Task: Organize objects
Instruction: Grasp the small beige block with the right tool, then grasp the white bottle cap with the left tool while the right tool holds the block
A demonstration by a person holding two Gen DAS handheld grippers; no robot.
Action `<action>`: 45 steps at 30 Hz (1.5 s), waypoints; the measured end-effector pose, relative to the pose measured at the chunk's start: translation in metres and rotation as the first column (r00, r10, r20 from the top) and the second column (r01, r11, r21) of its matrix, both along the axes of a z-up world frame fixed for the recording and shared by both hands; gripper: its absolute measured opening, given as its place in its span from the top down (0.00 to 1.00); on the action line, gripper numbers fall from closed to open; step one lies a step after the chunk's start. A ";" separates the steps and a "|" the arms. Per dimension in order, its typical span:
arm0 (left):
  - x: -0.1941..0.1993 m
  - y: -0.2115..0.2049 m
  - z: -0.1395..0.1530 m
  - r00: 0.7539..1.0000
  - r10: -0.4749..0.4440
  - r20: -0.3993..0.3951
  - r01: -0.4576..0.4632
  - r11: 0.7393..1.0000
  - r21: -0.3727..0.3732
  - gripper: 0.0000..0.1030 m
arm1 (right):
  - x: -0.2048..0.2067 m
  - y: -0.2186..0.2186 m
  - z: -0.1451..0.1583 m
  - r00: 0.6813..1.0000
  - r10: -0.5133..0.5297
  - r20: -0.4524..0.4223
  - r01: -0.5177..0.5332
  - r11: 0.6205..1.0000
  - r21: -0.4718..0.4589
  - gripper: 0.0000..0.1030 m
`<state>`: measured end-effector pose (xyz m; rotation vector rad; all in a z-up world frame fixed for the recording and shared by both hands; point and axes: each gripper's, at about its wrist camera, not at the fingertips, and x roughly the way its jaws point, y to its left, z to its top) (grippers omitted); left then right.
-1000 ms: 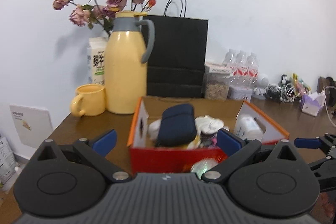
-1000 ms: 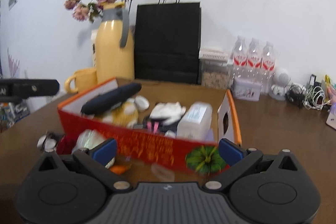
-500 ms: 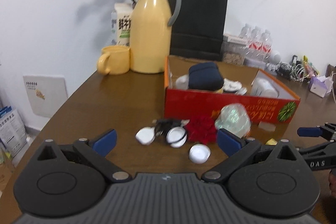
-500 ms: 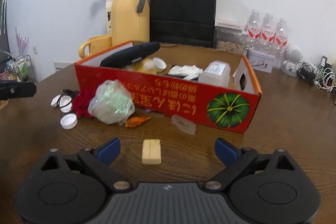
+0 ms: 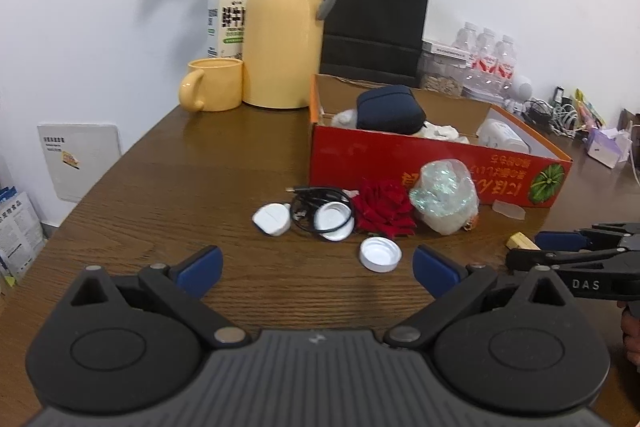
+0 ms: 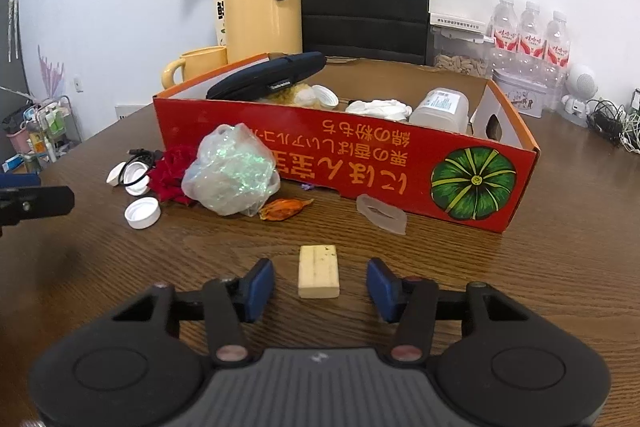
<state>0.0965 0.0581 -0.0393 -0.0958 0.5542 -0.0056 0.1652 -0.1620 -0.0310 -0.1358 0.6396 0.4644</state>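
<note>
Eraser [image 6: 319, 271] now sits between my closing right hand-held gripper [image 6: 320, 285], pads not touching; left hand-held gripper [image 5: 316, 265] spread, empty.

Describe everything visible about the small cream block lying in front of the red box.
The cream block is a small rectangular piece, pale yellowish, matte, with faint dark specks. It lies flat on the wooden table, long side pointing toward the red box, apart from it. The right tongs straddle it, closing, pads not yet touching.
</note>
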 end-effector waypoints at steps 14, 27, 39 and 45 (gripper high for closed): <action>0.011 -0.011 -0.005 0.999 -0.024 -0.028 0.024 1.000 0.018 0.00 | -0.006 -0.002 0.005 0.998 -0.010 0.054 0.009 1.000 0.014 0.81; 0.045 -0.036 -0.011 0.996 -0.039 -0.082 0.044 0.997 0.066 0.00 | -0.026 -0.009 0.016 0.980 -0.040 0.196 0.032 0.999 0.043 0.81; 0.056 -0.045 -0.022 0.995 -0.030 -0.098 0.036 0.998 0.060 0.12 | -0.029 -0.013 0.018 0.973 -0.059 0.223 0.045 0.997 0.067 0.81; 0.056 -0.049 -0.024 0.994 -0.051 -0.098 0.057 0.996 0.064 0.26 | -0.029 -0.013 0.018 0.973 -0.059 0.222 0.045 0.997 0.068 0.81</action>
